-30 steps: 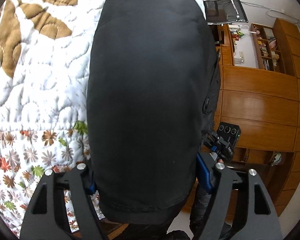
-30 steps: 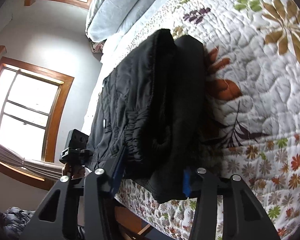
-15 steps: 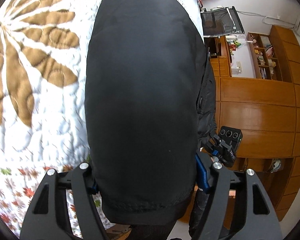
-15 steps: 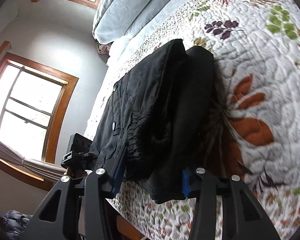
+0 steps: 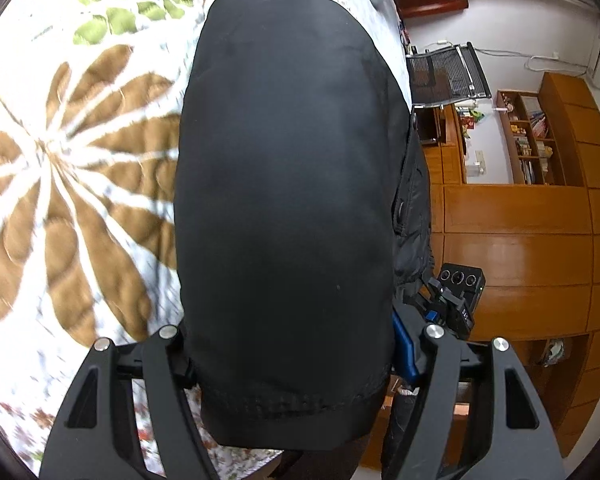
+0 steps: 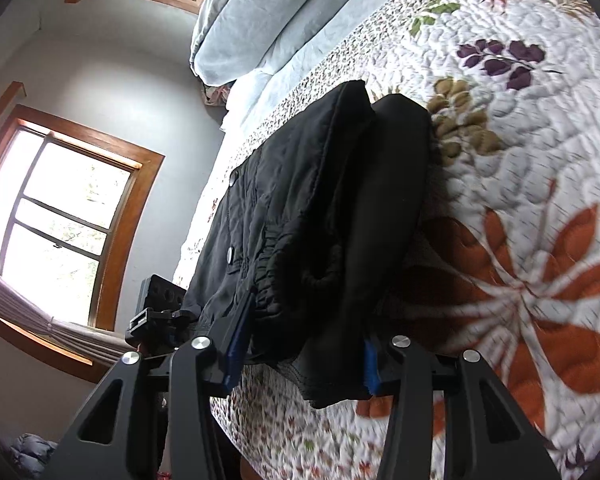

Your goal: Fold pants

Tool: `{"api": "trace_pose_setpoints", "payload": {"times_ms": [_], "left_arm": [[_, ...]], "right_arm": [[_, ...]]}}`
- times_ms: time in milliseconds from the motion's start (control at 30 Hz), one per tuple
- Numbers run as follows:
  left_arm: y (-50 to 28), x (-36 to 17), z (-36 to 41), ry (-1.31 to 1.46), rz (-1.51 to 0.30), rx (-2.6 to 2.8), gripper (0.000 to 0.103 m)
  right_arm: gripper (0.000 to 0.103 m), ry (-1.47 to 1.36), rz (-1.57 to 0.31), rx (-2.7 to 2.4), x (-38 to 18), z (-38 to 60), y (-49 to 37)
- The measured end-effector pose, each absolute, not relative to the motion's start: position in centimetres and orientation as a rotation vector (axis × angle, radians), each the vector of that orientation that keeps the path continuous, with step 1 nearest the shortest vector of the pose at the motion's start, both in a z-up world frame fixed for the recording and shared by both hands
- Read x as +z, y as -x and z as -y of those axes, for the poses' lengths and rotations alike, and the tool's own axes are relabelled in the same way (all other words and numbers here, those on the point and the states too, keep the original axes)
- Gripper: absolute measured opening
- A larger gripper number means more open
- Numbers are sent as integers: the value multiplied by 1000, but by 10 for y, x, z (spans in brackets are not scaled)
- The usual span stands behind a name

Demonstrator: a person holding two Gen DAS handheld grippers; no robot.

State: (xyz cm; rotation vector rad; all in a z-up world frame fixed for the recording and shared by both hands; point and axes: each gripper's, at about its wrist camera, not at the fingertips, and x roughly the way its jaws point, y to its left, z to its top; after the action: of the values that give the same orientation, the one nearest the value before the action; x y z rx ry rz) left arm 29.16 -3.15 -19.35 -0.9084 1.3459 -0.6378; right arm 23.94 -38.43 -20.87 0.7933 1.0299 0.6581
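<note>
The folded black pants (image 5: pixel 284 200) fill the middle of the left wrist view, stitched hem end nearest the camera. My left gripper (image 5: pixel 296 360) is shut on that end, one finger on each side of the bundle. From the right wrist, the pants (image 6: pixel 320 220) show a gathered waistband and snap buttons. My right gripper (image 6: pixel 304 356) is shut on the near edge, its blue pads against the cloth. The far part of the bundle rests on the floral quilt (image 6: pixel 520 200). Each view shows the other gripper's camera block beside the pants (image 5: pixel 458 292) (image 6: pixel 156 304).
The quilt (image 5: pixel 60 160) covers a bed with pale blue pillows (image 6: pixel 260 20) at its head. A wood-framed window (image 6: pixel 60 220) is on the wall beyond the bed edge. Wooden cabinets (image 5: pixel 520 220), shelves and a mesh chair (image 5: pixel 448 72) stand on the other side.
Both grippers carried the pants farther up the bed toward the pillows; the quilt's flowers slid toward the camera. Neither grip changed.
</note>
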Motion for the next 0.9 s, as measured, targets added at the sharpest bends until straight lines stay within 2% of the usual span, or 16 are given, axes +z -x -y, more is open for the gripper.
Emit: {"api": "trace_pose_setpoints", "payload": {"times_ms": [900], "left_arm": [[-314, -197, -16, 904, -1300, -584, 73]], "right_arm": [[48, -838, -1053, 699, -238, 374, -254]]}}
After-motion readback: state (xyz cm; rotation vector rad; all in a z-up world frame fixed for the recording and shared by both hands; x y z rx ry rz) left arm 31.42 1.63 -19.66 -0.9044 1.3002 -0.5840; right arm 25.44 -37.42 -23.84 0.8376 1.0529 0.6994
